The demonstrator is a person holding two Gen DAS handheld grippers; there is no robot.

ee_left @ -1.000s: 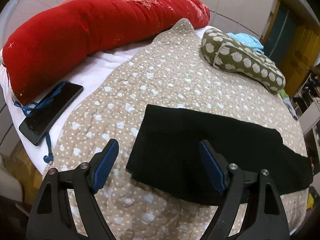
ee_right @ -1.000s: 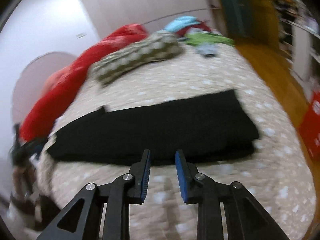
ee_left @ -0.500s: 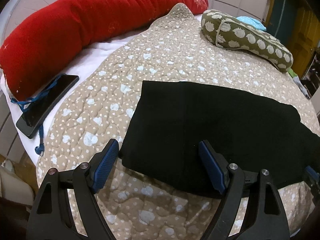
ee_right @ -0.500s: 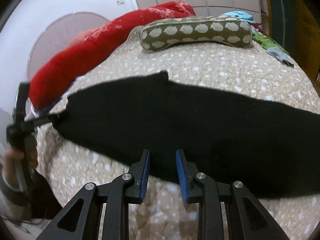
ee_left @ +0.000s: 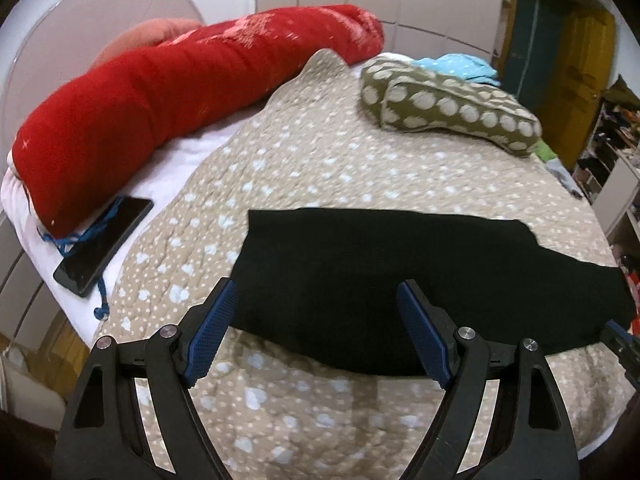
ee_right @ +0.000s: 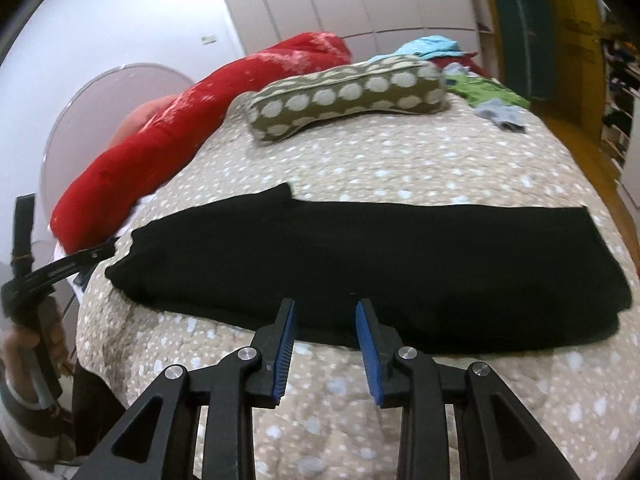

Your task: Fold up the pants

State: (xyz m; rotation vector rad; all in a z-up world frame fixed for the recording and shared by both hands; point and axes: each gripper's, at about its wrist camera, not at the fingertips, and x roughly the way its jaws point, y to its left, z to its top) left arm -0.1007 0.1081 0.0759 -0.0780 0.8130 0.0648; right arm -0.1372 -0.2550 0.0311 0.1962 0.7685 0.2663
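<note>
Black pants (ee_left: 400, 280) lie folded lengthwise in a long strip across the beige dotted quilt (ee_left: 320, 160); they also show in the right wrist view (ee_right: 380, 264). My left gripper (ee_left: 316, 320) is wide open and empty, hovering over the strip's near edge at its left end. My right gripper (ee_right: 326, 334) is partly open and empty, just above the near edge at the strip's middle. The left gripper and the hand holding it show at the left of the right wrist view (ee_right: 60, 272).
A long red bolster (ee_left: 180, 100) and an olive dotted pillow (ee_left: 448, 108) lie at the back of the bed. A black phone (ee_left: 104, 244) with a blue cord lies on the white sheet at left. Loose clothes (ee_right: 484, 92) lie at the far right.
Both grippers have pulled back a little from the pants, so the strip looks smaller. The right gripper's view has swung toward the strip's middle. The pants have not moved.
</note>
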